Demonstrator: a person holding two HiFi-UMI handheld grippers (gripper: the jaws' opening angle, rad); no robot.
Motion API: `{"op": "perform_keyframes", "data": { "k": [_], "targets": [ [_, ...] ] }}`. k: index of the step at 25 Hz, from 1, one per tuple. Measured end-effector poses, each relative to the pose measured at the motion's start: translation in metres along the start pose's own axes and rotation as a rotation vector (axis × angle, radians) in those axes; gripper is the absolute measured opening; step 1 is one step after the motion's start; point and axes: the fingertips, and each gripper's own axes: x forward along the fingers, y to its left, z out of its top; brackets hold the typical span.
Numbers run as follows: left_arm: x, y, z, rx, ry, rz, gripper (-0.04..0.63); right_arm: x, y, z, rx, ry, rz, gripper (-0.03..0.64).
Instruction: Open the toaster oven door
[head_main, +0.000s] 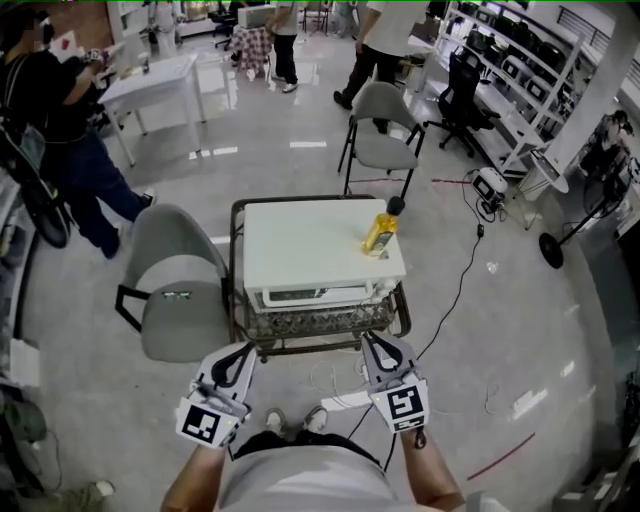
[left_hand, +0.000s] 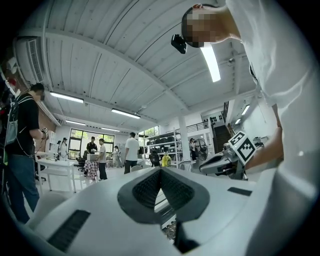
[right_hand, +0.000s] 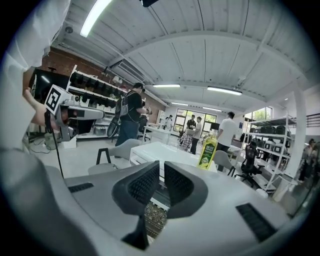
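Observation:
The white toaster oven (head_main: 318, 245) sits on a metal cart (head_main: 238, 300), its closed door (head_main: 312, 295) facing me. A yellow bottle (head_main: 380, 232) stands on its top right. My left gripper (head_main: 238, 362) hangs in front of the cart's left corner, shut and empty. My right gripper (head_main: 380, 350) hangs in front of the right corner, also shut with nothing between the jaws. Neither touches the oven. In the right gripper view the jaws (right_hand: 161, 170) point at the oven (right_hand: 159, 151) and bottle (right_hand: 207, 151). The left gripper view shows its shut jaws (left_hand: 161, 172).
A grey chair (head_main: 178, 290) stands left of the cart and another (head_main: 385, 130) behind it. A black cable (head_main: 455, 290) runs over the floor on the right. People stand at the back and far left near a white table (head_main: 150, 85).

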Motion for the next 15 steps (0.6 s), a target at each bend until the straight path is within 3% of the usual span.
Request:
{"op": "perform_keyframes", "data": {
  "k": [5,15],
  "targets": [
    [-0.005,0.006,-0.001,0.006,0.005,0.022,0.015,0.023,0.000,-0.012,-0.063,0.042,0.040,0.095],
    [-0.020,0.017,-0.008,-0.002,0.020,0.063,0.015,0.102,0.002,-0.060,-0.301,0.210,0.145,0.170]
  ]
}}
